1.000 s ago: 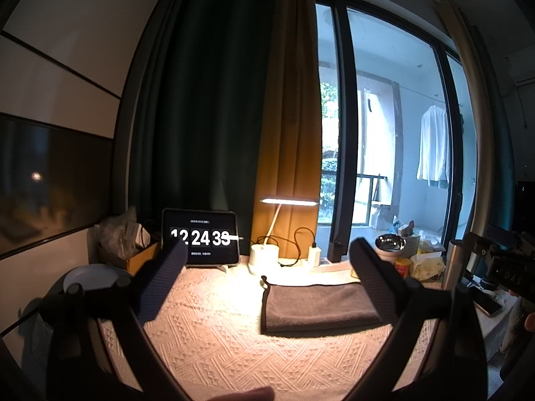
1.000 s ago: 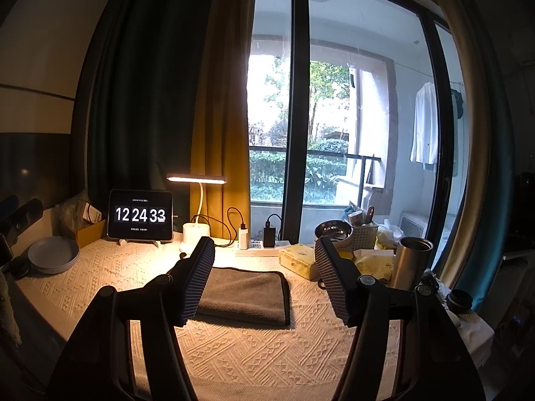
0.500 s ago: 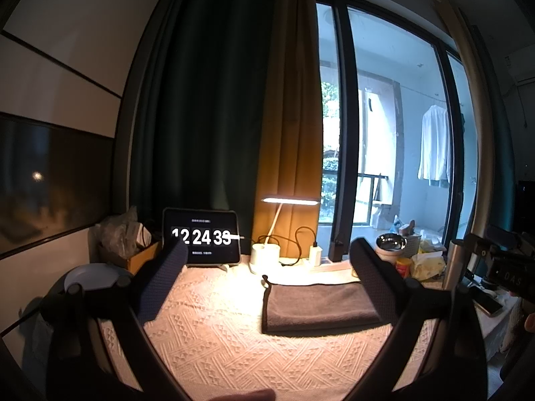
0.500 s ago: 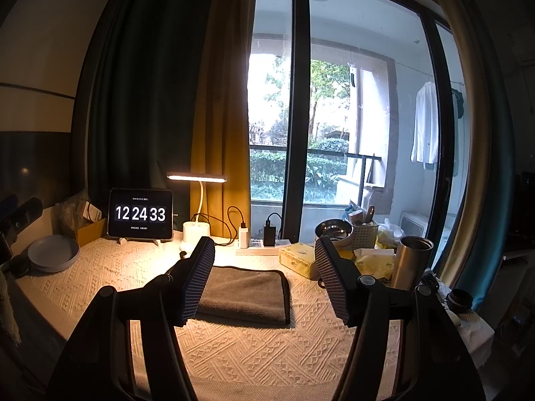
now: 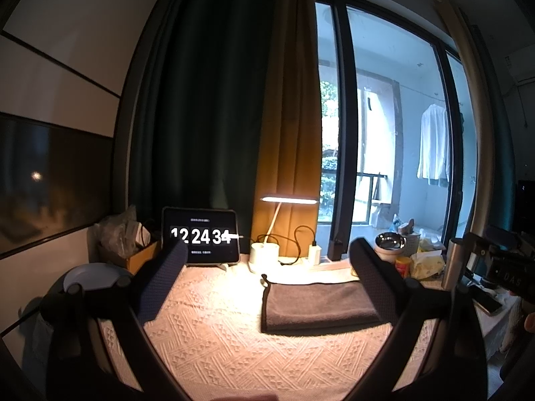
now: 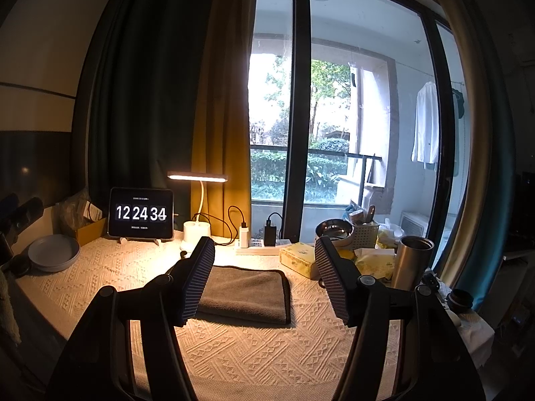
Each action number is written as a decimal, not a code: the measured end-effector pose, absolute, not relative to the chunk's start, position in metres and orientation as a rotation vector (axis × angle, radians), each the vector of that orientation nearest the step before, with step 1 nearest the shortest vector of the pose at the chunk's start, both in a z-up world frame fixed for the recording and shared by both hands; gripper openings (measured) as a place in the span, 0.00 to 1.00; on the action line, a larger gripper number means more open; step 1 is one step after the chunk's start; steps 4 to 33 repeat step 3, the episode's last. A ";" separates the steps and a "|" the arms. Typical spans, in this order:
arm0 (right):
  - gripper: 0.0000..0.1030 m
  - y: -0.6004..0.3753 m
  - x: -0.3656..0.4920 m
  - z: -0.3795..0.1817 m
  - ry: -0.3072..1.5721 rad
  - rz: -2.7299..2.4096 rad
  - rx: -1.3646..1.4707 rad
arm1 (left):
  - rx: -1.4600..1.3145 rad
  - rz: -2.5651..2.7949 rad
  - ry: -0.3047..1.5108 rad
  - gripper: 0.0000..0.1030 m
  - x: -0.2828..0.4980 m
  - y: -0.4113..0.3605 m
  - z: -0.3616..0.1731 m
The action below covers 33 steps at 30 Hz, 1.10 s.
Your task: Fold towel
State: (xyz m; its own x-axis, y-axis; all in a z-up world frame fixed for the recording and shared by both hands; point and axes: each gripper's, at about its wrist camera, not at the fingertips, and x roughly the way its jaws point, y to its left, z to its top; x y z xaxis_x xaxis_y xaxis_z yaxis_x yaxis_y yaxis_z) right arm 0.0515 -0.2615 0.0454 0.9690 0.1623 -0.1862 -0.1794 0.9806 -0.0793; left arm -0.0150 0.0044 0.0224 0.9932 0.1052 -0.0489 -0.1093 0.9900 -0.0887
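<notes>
A dark grey towel [image 5: 317,304] lies folded into a flat rectangle on the cream patterned tablecloth [image 5: 217,334]; it also shows in the right wrist view [image 6: 245,292]. My left gripper [image 5: 267,277] is open and empty, held above the table in front of the towel. My right gripper [image 6: 264,277] is open and empty, held above the table with the towel seen between its fingers. Neither gripper touches the towel.
At the table's back stand a clock tablet [image 6: 141,213], a lit desk lamp [image 6: 197,200] and a power strip [image 6: 260,244]. A grey plate [image 6: 53,253] sits at the left. A tissue box [image 6: 299,259], steel bowl [image 6: 334,230] and steel cup [image 6: 413,262] crowd the right.
Both grippers have stayed almost still. The clock has gone from 12 24 33 to 12 24 34. The towel has not moved.
</notes>
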 end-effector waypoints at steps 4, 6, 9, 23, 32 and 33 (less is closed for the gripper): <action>0.64 -0.261 0.053 0.043 0.188 0.180 -0.097 | -0.094 0.105 0.048 0.96 -0.012 0.005 0.021; 0.64 -0.261 0.053 0.043 0.188 0.180 -0.097 | -0.094 0.105 0.048 0.96 -0.012 0.005 0.021; 0.64 -0.261 0.053 0.043 0.188 0.180 -0.097 | -0.094 0.105 0.048 0.96 -0.012 0.005 0.021; 0.64 -0.261 0.053 0.043 0.188 0.180 -0.097 | -0.094 0.105 0.048 0.96 -0.012 0.005 0.021; 0.64 -0.261 0.053 0.043 0.188 0.180 -0.097 | -0.094 0.105 0.048 0.96 -0.012 0.005 0.021; 0.64 -0.261 0.053 0.043 0.188 0.180 -0.097 | -0.094 0.105 0.048 0.96 -0.012 0.005 0.021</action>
